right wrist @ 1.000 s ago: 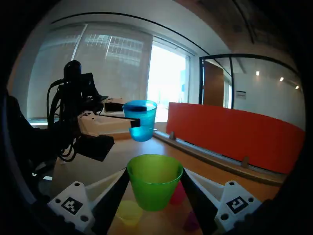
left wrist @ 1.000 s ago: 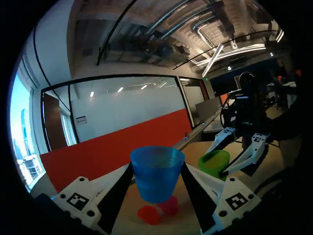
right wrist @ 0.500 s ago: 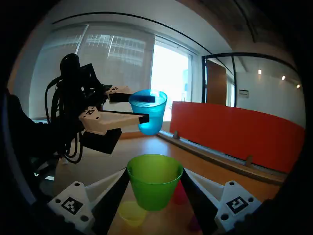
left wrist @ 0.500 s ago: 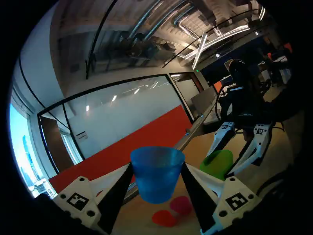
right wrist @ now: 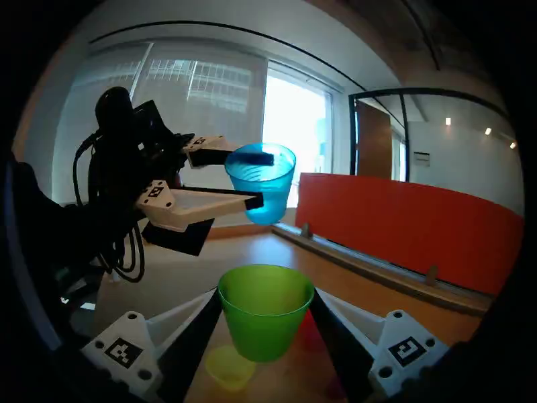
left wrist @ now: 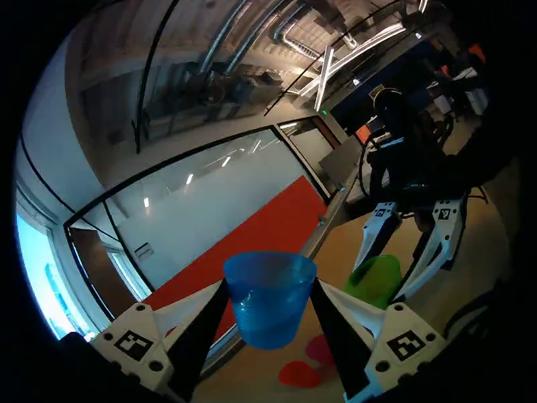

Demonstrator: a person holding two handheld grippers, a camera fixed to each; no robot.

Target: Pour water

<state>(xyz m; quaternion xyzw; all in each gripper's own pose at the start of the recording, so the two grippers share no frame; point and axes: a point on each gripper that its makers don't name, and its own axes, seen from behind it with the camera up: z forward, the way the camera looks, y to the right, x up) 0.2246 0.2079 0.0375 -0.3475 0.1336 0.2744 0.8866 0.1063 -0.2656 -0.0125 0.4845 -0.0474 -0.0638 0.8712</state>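
Note:
In the left gripper view my left gripper [left wrist: 270, 299] is shut on a translucent blue cup [left wrist: 270, 295] with water in it. The right gripper view shows that same blue cup [right wrist: 263, 183] raised and tilted toward the green cup, held by the left gripper [right wrist: 258, 178]. My right gripper [right wrist: 266, 312] is shut on an upright green cup [right wrist: 266, 310]. From the left gripper view the green cup [left wrist: 373, 280] sits lower right of the blue one, between the right gripper's white fingers [left wrist: 433, 245].
A wooden table [right wrist: 201, 265] lies below, backed by a red partition [right wrist: 416, 228]. On it stand a yellow cup [right wrist: 228, 367] and pink and red cups [left wrist: 302, 373]. A person's dark sleeve [right wrist: 40, 235] holds the left gripper.
The left gripper has risen and tilted the blue cup more toward the green cup; its view rolled further. The green cup has stayed nearly still.

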